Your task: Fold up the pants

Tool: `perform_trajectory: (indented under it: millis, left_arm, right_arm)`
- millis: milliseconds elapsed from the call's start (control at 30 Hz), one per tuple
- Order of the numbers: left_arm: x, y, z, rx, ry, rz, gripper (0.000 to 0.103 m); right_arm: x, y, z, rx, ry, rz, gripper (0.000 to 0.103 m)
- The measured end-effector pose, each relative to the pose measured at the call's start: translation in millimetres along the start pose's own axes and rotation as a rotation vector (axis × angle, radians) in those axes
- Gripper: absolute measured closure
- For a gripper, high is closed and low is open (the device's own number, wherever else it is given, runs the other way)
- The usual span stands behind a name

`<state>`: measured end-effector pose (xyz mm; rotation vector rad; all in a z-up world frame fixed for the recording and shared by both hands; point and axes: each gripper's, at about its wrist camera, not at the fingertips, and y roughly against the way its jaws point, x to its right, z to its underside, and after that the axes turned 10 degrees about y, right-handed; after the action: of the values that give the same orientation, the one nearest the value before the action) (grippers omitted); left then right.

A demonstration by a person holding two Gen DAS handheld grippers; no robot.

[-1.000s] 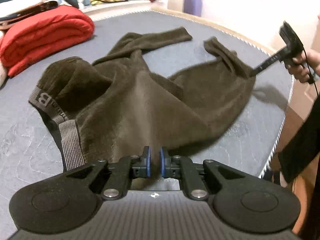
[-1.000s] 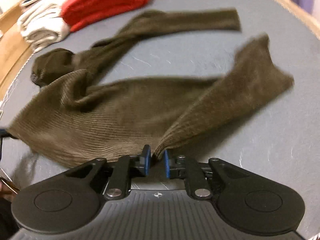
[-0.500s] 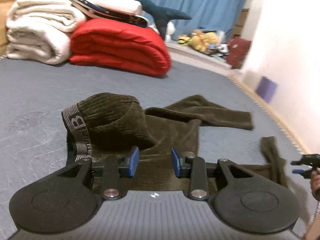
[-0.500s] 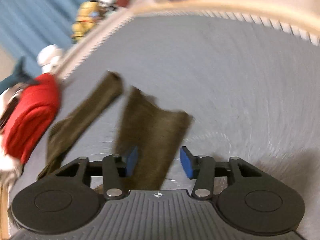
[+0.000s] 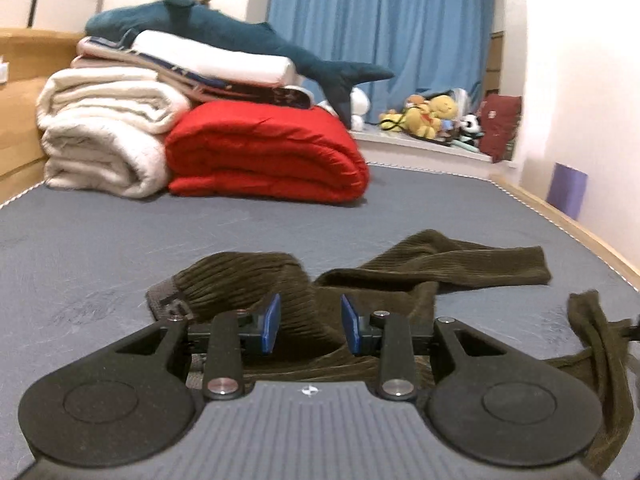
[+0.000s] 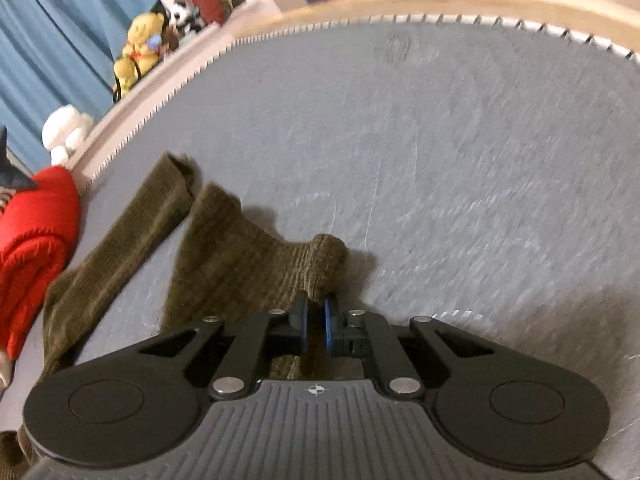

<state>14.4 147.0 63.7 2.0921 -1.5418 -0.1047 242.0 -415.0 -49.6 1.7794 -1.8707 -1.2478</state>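
Dark olive ribbed pants (image 5: pixel 320 280) lie crumpled on the grey mattress (image 5: pixel 120 248), with the grey waistband (image 5: pixel 164 296) at the left and one leg (image 5: pixel 460 268) stretched to the right. My left gripper (image 5: pixel 308 326) is open, low over the waist part, with cloth between its blue pads but not clamped. My right gripper (image 6: pixel 315 326) is shut on a fold of a pants leg (image 6: pixel 240 248) near its hem. The other leg (image 6: pixel 132 232) lies to its left.
A red folded blanket (image 5: pixel 264 156), white blankets (image 5: pixel 104 136) and a blue shark plush (image 5: pixel 224 36) are stacked at the far end. Plush toys (image 5: pixel 432 116) sit by the blue curtain. The mattress edge and wooden frame (image 6: pixel 400 4) run beyond the right gripper.
My left gripper has let go of the pants and dropped low by the waist. My right gripper opened, moved toward the leg hem, and has shut on the cloth again.
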Motion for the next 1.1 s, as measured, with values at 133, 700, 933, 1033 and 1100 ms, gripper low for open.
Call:
perform_trajectory:
  millis: [133,700,933,1033,1100]
  left_arm:
    - [-11.5,-7.8,-0.2,-0.036,0.042,-0.033,0.065]
    - [-72.8,-44.6,13.7,-0.371,0.248,-0.143,0.056]
    - [-123.7,-49.7,28.0,-0.464,0.344,-0.213,0.041]
    - [-135.8,-50.2,32.8,-0.48,0.334,-0.253,0.037]
    - [-141.5,-52.8,36.4,-0.489,0.333,-0.254,0.031]
  right_arm:
    - [13.3,41.4,-15.1,0.098,-0.025,0.124,0.096]
    - [101.7,113.2,-16.2,0.133,-0.261,0.603,0.07]
    - [45.7,117.6,-27.5,0.24,-0.113,0.39,0.053]
    - [28.2,109.8,-26.7,0.204,-0.076,0.285,0.053]
    - [17.3,103.6,-26.9,0.184,-0.051,0.246,0.053]
